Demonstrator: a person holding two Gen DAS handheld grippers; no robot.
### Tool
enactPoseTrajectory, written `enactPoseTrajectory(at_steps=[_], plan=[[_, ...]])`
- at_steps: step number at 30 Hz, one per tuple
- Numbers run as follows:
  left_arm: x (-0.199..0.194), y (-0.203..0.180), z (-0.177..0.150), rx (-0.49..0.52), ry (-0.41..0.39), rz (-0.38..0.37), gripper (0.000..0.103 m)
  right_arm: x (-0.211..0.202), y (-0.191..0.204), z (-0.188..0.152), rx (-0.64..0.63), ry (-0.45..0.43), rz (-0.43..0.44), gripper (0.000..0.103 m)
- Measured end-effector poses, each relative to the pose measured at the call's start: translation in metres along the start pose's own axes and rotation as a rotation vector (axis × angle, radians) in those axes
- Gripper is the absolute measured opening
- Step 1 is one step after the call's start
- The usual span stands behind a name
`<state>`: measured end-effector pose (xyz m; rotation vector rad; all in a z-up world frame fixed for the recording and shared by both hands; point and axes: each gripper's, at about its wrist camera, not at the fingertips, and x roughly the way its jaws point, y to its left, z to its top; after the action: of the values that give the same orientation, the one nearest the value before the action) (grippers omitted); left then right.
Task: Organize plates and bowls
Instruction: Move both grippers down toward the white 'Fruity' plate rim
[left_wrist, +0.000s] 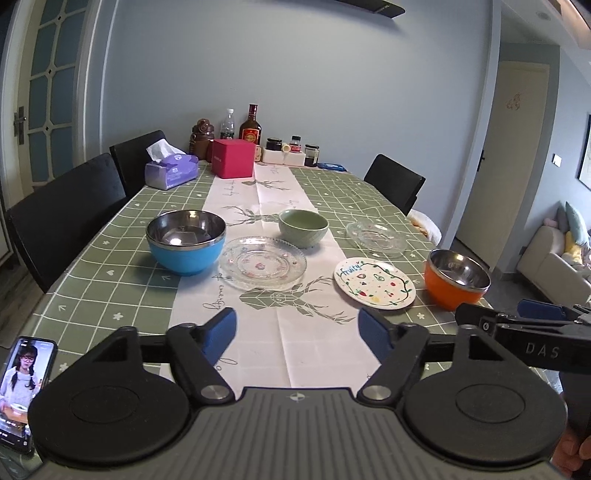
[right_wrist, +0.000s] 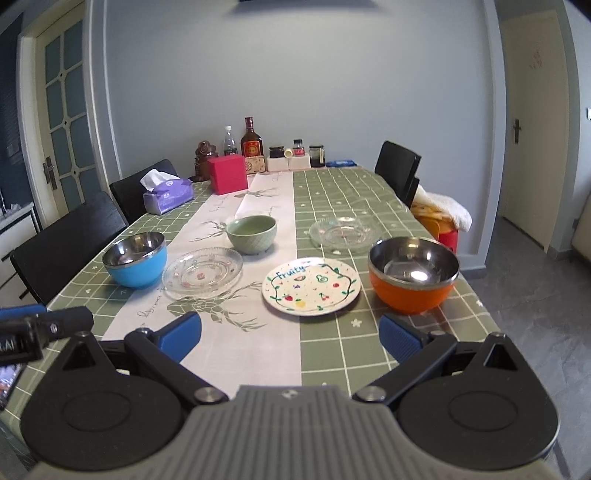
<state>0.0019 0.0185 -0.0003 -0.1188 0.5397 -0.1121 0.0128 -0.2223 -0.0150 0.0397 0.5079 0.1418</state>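
On the green checked table stand a blue steel-lined bowl (left_wrist: 185, 242) (right_wrist: 135, 260), a green ceramic bowl (left_wrist: 303, 227) (right_wrist: 252, 229) and an orange steel-lined bowl (left_wrist: 456, 278) (right_wrist: 413, 275). Between them lie a flowered glass plate (left_wrist: 263, 262) (right_wrist: 202, 272), a white "fruity" plate (left_wrist: 374, 282) (right_wrist: 311, 285) and a clear glass plate (left_wrist: 376, 236) (right_wrist: 345, 230). My left gripper (left_wrist: 297, 332) is open and empty, hovering near the table's front edge. My right gripper (right_wrist: 290, 334) is open and empty, just short of the fruity plate and orange bowl.
A phone (left_wrist: 24, 391) lies at the front left corner. A tissue box (left_wrist: 171, 170), red box (left_wrist: 233, 158), bottles and jars (left_wrist: 291, 146) stand at the far end. Black chairs (left_wrist: 62, 221) line the left side, another (left_wrist: 397, 182) the right.
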Motion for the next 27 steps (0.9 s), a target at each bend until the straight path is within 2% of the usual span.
enactPoseTrajectory(at_steps=[3,4,7,9,11,13,17,20,23,25,27], plan=[[0.007,0.003,0.0,-0.006,0.007,-0.013,0.063,0.005,0.0,0.0,-0.016,-0.009,0.001,0.093],[0.009,0.003,0.0,-0.006,0.006,-0.019,0.055,0.007,-0.001,0.0,-0.018,-0.005,0.001,0.088],[0.016,0.003,0.001,-0.003,0.002,-0.051,0.049,0.015,-0.003,-0.001,-0.023,0.005,0.0,0.072],[0.022,0.002,0.002,-0.008,0.017,-0.075,0.048,0.021,-0.005,-0.001,-0.022,0.01,0.001,0.067],[0.031,0.001,0.004,-0.01,0.022,-0.104,0.045,0.029,-0.009,-0.001,-0.01,0.024,0.016,0.057],[0.042,-0.001,0.007,-0.007,0.047,-0.125,0.036,0.04,-0.014,0.0,0.017,0.055,0.036,0.051],[0.068,-0.003,0.011,-0.032,0.085,-0.208,0.031,0.062,-0.028,0.002,0.081,0.112,0.053,0.048],[0.091,-0.002,0.016,-0.099,0.096,-0.249,0.031,0.082,-0.042,0.006,0.151,0.155,0.056,0.048],[0.117,0.0,0.023,-0.175,0.1,-0.263,0.035,0.103,-0.056,0.009,0.221,0.189,0.053,0.049],[0.134,-0.001,0.028,-0.193,0.112,-0.272,0.044,0.118,-0.065,0.012,0.276,0.206,0.059,0.049],[0.156,-0.002,0.033,-0.202,0.133,-0.27,0.044,0.135,-0.075,0.014,0.332,0.221,0.059,0.048]])
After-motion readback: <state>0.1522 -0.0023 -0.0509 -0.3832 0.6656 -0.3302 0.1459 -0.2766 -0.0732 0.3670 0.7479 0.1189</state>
